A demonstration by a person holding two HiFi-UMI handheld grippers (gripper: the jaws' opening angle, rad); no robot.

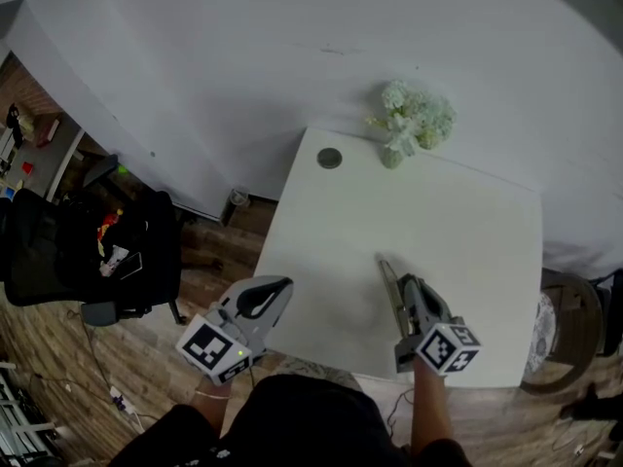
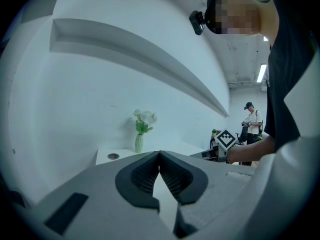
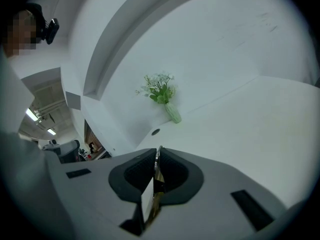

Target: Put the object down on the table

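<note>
Thin brassy object (image 3: 157, 181) is not yet set down; lowering and release are outstanding. White table (image 1: 467, 232) lies just below. Right gripper (image 1: 384, 265) hovers over it, jaws clamped on the object. Left gripper (image 1: 280, 288), jaws together and empty, sits at the table's near corner.

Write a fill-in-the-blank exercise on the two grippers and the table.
The left gripper is shut, with ____ between its fingers.
The right gripper is shut on a thin flat object over the white ____.
The vase holds white ____.
In the head view, the round hole lies to the vase's ____.
Missing: nothing; table; flowers; left.
</note>
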